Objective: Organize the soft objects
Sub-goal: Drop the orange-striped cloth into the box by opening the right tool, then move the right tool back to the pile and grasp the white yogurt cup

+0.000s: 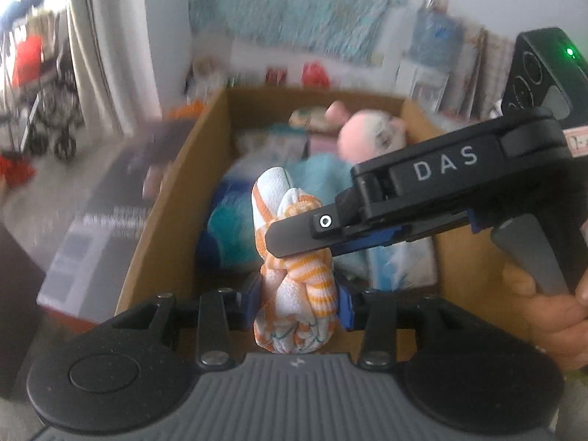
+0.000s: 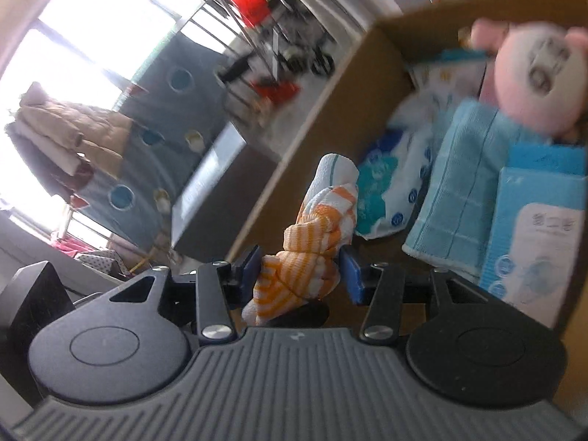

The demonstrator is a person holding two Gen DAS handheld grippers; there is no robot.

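We had both the left gripper (image 1: 299,294) and right gripper (image 2: 299,268) clamped on the orange-striped cloth bundle (image 1: 294,257), over the cardboard box (image 1: 176,198); next probably lowering and letting go.

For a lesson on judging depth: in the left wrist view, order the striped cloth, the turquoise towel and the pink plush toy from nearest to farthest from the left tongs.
1. Striped cloth, clamped in the left tongs.
2. Turquoise towel, mid-box, just beyond.
3. Pink plush toy, at the box's far end.
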